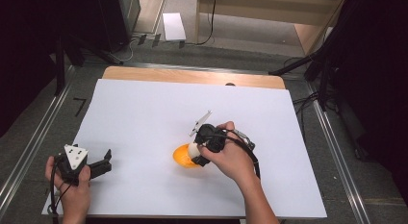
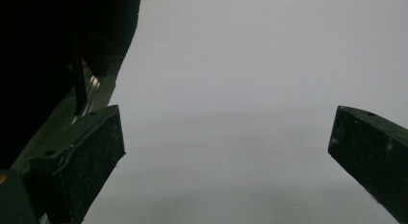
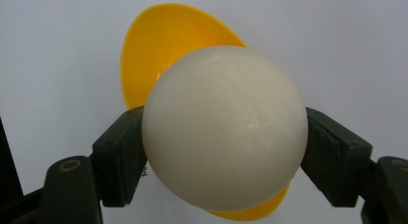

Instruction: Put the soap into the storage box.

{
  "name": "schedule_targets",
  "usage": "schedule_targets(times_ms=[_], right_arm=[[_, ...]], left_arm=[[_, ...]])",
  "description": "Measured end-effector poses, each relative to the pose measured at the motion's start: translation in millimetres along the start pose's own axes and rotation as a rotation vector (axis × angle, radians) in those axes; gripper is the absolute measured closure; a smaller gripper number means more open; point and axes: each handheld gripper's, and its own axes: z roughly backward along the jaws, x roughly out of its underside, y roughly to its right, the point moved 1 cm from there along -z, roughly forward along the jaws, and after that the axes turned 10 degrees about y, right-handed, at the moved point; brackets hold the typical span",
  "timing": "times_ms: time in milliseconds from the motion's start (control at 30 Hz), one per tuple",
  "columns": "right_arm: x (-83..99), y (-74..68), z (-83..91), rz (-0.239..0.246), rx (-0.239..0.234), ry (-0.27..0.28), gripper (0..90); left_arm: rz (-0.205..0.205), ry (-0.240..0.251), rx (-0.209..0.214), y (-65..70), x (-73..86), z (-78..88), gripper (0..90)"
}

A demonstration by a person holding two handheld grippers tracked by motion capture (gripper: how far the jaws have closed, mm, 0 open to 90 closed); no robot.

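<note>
A white ball (image 3: 224, 128) is clamped between the two black jaws of my right gripper (image 3: 224, 152), just above a small yellow bowl (image 3: 159, 46). In the high view the ball (image 1: 193, 149) hangs over the near right rim of the yellow bowl (image 1: 183, 155), with the right gripper (image 1: 196, 154) angled down to the left over the middle of the white sheet (image 1: 144, 113). My left gripper (image 1: 105, 162) rests at the sheet's near left corner. Its jaws stand wide apart with only bare white sheet (image 2: 240, 89) between them.
The white sheet covers a wooden table (image 1: 192, 76) whose far edge shows. Metal rails run along both sides, such as the left rail (image 1: 29, 147). Black stands and cables sit beyond the table's far right corner (image 1: 317, 70).
</note>
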Motion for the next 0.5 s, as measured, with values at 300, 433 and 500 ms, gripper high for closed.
schedule_targets(times_ms=[300,433,500], right_arm=[[-2.9,-5.2,-6.6,0.028,0.003,-0.017,24.5],[-3.2,-5.9,-8.1,0.038,0.003,-0.015,24.4],[-3.2,-5.8,-8.1,0.037,0.003,-0.014,24.5]], left_arm=[[-0.001,0.001,0.0,-0.1,0.0,-0.2,0.0],[-0.001,0.001,0.001,-0.1,0.0,-0.2,0.0],[-0.001,0.002,0.001,-0.1,0.0,-0.2,0.0]])
